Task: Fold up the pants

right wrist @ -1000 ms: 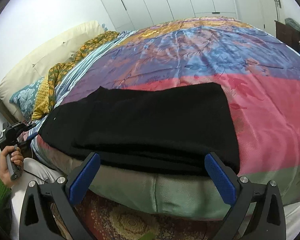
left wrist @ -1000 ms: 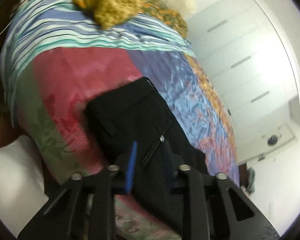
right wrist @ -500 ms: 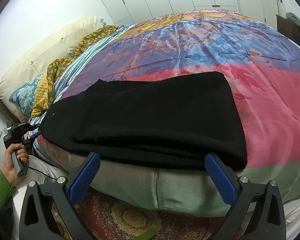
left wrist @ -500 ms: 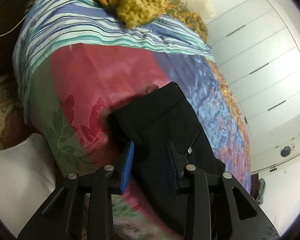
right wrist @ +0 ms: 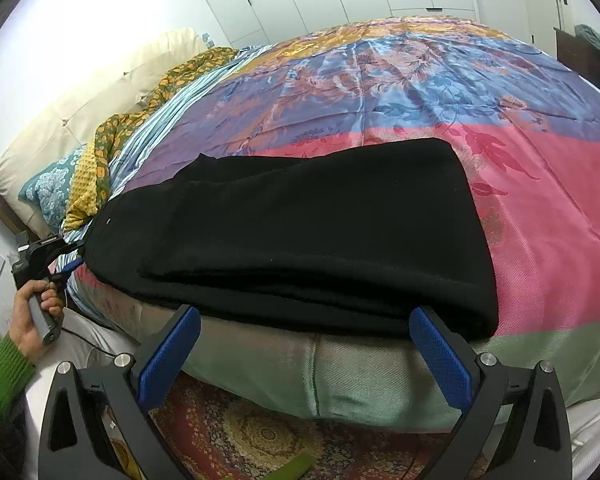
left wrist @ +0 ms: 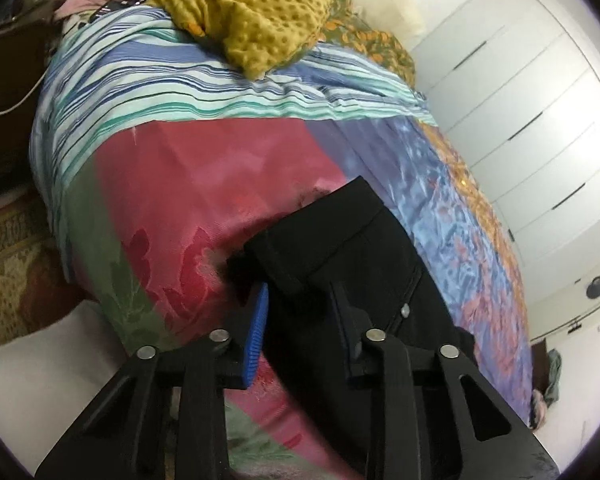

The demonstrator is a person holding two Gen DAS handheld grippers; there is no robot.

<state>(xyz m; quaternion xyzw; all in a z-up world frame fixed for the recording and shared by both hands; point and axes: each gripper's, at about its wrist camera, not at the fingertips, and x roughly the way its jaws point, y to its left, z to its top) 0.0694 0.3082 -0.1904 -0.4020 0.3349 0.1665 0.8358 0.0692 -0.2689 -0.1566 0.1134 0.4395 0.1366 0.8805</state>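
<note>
Black pants (right wrist: 320, 232) lie folded lengthwise along the near edge of the bed. In the left wrist view the waistband end (left wrist: 352, 248) with a metal button (left wrist: 405, 311) lies between my fingers. My left gripper (left wrist: 300, 312) straddles the waistband corner with its jaws a little apart, the blue pad (left wrist: 256, 328) on the left and the fabric between. It also shows in the right wrist view (right wrist: 66, 256), held by a hand at the pants' left end. My right gripper (right wrist: 304, 344) is wide open just in front of the pants' near edge, touching nothing.
The bed has a patchwork satin cover (right wrist: 540, 208) in pink, blue, gold and green. Pillows and a mustard blanket (left wrist: 268, 24) lie at the head. White wardrobe doors (left wrist: 540, 92) stand behind. A patterned rug (right wrist: 268, 436) covers the floor.
My left gripper has shifted toward the waistband corner and the pants' waist end has slid along the bed edge. My right gripper has moved closer to the pants' near edge, still open.
</note>
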